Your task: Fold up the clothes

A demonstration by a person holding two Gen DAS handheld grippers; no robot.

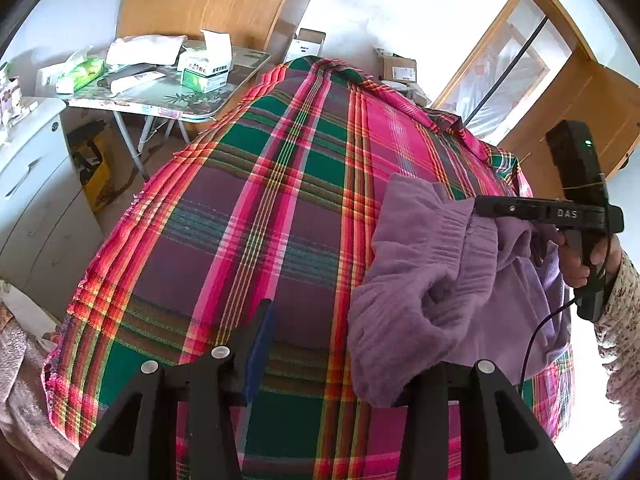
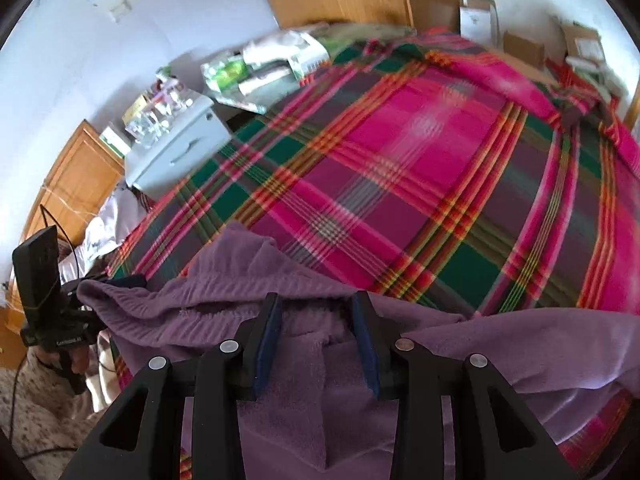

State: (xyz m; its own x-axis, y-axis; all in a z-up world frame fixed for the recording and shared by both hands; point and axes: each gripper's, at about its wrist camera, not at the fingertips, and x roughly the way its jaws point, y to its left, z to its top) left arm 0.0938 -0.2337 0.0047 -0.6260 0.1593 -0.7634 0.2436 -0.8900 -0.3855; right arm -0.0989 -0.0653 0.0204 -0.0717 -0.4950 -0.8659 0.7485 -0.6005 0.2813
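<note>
The purple fleece garment (image 1: 440,280) lies bunched on the plaid bedspread (image 1: 256,208), near its right edge. In the left wrist view, the left gripper (image 1: 344,344) has its fingers spread wide; the right finger is hidden under the fleece. The right gripper (image 2: 316,336) hangs over the elastic waistband (image 2: 192,320), fingers parted and not clamping fabric. A cluttered folding table (image 1: 192,100) stands beyond the bed.
</note>
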